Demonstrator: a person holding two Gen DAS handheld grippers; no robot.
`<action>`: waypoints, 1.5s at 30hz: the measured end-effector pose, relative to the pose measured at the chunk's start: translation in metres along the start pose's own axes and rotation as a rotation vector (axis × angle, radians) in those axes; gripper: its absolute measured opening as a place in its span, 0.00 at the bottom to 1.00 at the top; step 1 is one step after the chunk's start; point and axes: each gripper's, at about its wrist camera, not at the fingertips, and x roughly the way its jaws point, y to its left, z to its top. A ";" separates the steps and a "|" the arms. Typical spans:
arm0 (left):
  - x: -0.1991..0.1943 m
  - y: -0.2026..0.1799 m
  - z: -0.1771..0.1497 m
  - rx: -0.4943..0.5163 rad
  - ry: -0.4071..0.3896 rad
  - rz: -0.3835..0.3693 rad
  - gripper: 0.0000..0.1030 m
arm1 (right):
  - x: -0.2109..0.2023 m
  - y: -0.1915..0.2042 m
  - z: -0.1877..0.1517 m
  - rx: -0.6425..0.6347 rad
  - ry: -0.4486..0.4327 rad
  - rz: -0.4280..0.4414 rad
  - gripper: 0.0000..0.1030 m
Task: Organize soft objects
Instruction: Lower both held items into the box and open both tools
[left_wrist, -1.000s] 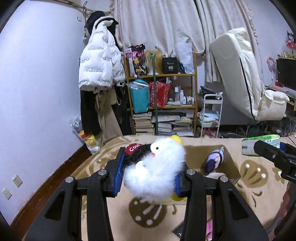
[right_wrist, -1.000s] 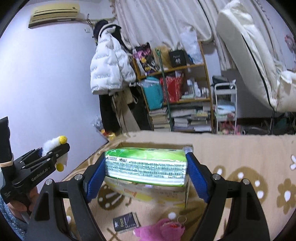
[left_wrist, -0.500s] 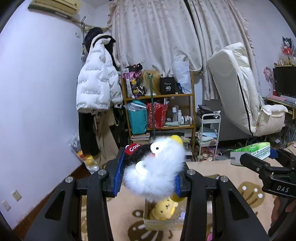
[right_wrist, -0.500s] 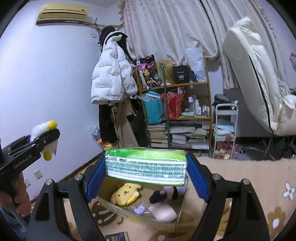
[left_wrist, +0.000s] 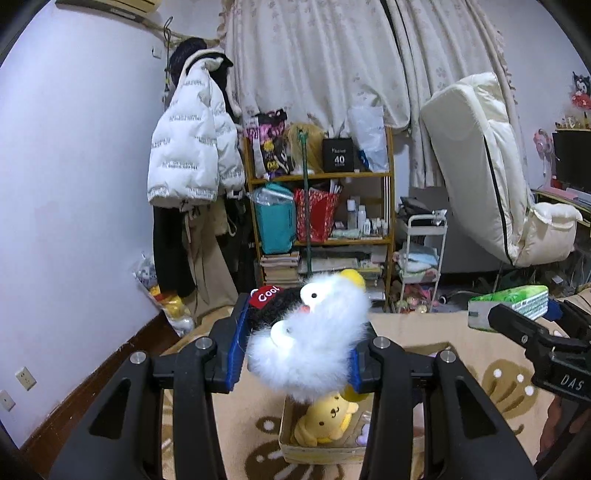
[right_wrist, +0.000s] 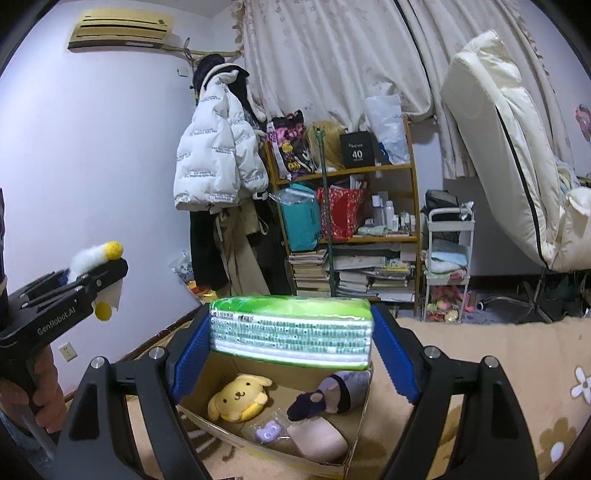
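Item: soft goods being carried to a container, both hands loaded.

- Left gripper (left_wrist: 299, 347): its blue pads are being pressed against a fluffy white plush toy (left_wrist: 314, 343), which is being held in the air above the near left part of the cardboard box (left_wrist: 317, 452).
- Right gripper (right_wrist: 291, 343): its jaws are being kept wide around a green tissue pack (right_wrist: 290, 332), clamped by its two short ends and held level over the box's far edge.
- Box contents: a yellow dog plush (right_wrist: 238, 400), a dark purple plush (right_wrist: 321, 397), a small lilac item (right_wrist: 267, 432) and a pale pink pad (right_wrist: 317, 437) are lying inside.

Step judged: the carry is ending and the drop-off is being approached. Next, each load is probably being called on to be lowered inside the walls before the jaws are spread.

Edges and room: the box is sitting on a patterned tan rug (right_wrist: 498, 406). Free floor is showing along the back of the box, between the yellow dog and the purple plush; the front right is being taken up. The tissue pack is spanning most of the box's width, so the side walls are being judged the likeliest snag. The two grippers are working close together.
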 end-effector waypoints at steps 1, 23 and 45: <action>0.003 0.000 -0.003 0.004 0.007 0.002 0.40 | 0.004 -0.003 -0.001 0.007 0.003 0.001 0.84; 0.070 -0.004 -0.056 0.004 0.179 -0.037 0.41 | 0.057 -0.028 -0.041 0.058 0.161 0.020 0.84; 0.100 -0.028 -0.087 0.066 0.304 -0.082 0.43 | 0.089 -0.032 -0.084 0.020 0.338 0.004 0.84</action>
